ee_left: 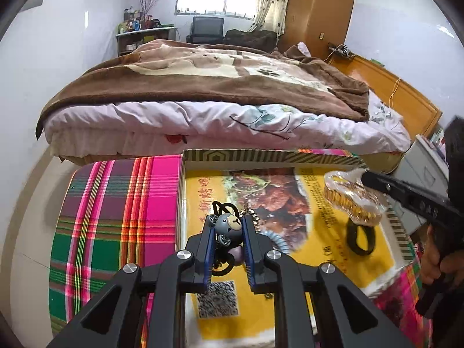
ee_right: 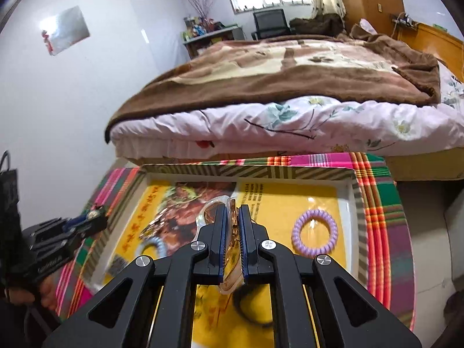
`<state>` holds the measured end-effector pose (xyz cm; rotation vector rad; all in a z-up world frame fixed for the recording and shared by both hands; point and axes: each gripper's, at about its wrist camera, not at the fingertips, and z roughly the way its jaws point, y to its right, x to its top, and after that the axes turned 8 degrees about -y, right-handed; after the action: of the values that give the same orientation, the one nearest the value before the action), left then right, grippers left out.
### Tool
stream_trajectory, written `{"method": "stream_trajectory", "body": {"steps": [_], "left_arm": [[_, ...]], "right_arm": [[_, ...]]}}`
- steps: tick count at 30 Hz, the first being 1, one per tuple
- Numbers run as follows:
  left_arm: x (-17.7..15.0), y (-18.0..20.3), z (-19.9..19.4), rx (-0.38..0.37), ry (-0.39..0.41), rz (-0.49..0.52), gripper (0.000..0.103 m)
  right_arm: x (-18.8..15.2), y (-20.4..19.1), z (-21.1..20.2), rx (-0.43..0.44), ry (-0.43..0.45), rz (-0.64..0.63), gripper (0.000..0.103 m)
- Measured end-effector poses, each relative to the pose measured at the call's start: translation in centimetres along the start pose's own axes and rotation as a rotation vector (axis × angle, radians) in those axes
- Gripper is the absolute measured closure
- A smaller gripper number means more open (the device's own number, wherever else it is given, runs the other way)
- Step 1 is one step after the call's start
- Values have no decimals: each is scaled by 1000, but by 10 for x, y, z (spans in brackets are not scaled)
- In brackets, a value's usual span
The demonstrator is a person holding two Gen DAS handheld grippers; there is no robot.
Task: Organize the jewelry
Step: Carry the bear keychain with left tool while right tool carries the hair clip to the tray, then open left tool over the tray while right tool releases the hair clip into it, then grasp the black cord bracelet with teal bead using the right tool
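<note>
Both hand-held grippers loaded over the jewelry tray

Right now the left hand-held gripper (ee_left: 227, 226) is pinched on a small grey bear charm (ee_left: 229, 226) with black elastic loops, holding it above the left part of a shallow tray (ee_left: 269, 156). That tray has a striped rim and a yellow printed sheet lining its floor, and it sits on a tabletop (ee_left: 116, 203) covered in bright plaid cloth.

The right hand-held gripper (ee_right: 232, 226) is clamped on a clear plastic bag (ee_right: 214, 211) holding something gold and coiled; in the left wrist view the bag (ee_left: 351, 197) hangs from its fingertips over the right side of the tray. Its jaws stand nearly together, with only the thin plastic between them.

Lying on the tray floor are a lilac spiral hair tie (ee_right: 314, 232) near the right wall, a pale blue spiral tie (ee_right: 153, 245) towards the left, and a black band (ee_left: 361, 237) beneath the hanging bag.

Beyond the tabletop stands a bed (ee_left: 203, 116) with a brown blanket over a floral sheet.
</note>
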<state>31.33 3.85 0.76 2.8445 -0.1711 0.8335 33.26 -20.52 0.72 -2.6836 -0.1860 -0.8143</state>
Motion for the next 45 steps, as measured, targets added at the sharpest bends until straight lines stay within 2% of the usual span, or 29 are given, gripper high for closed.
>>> {"method": "stream_trajectory", "body": {"steps": [9,22,25,27,29,32,35,37,45], "left_arm": [[-10,0,35,30,-85,16,85],[-14,-6,44,30,-128,-14,82],[-14,-3,42,20,-126,-7,69],[-14,0,39,29,-119,-3,53],[-14,2,36,19,-112,-2,47],[-15,5,31,29,-103,-6,43],[-19,8,21,49,-84,-14,34],[-23,10,10,55,-62,-14,34],[-42,27,-35,76,1,15,31]], "right_arm": [[17,0,35,-39,-67,5,95],[17,4,40,-37,-84,31,94],[16,7,42,-28,-92,48,93],[15,8,41,-21,-93,52,93],[15,8,40,-21,-89,45,90],[14,6,33,-12,-79,42,82],[10,1,21,-17,-55,29,75],[7,-2,11,-14,-36,20,72],[-22,-16,-35,0,29,2,71]]}}
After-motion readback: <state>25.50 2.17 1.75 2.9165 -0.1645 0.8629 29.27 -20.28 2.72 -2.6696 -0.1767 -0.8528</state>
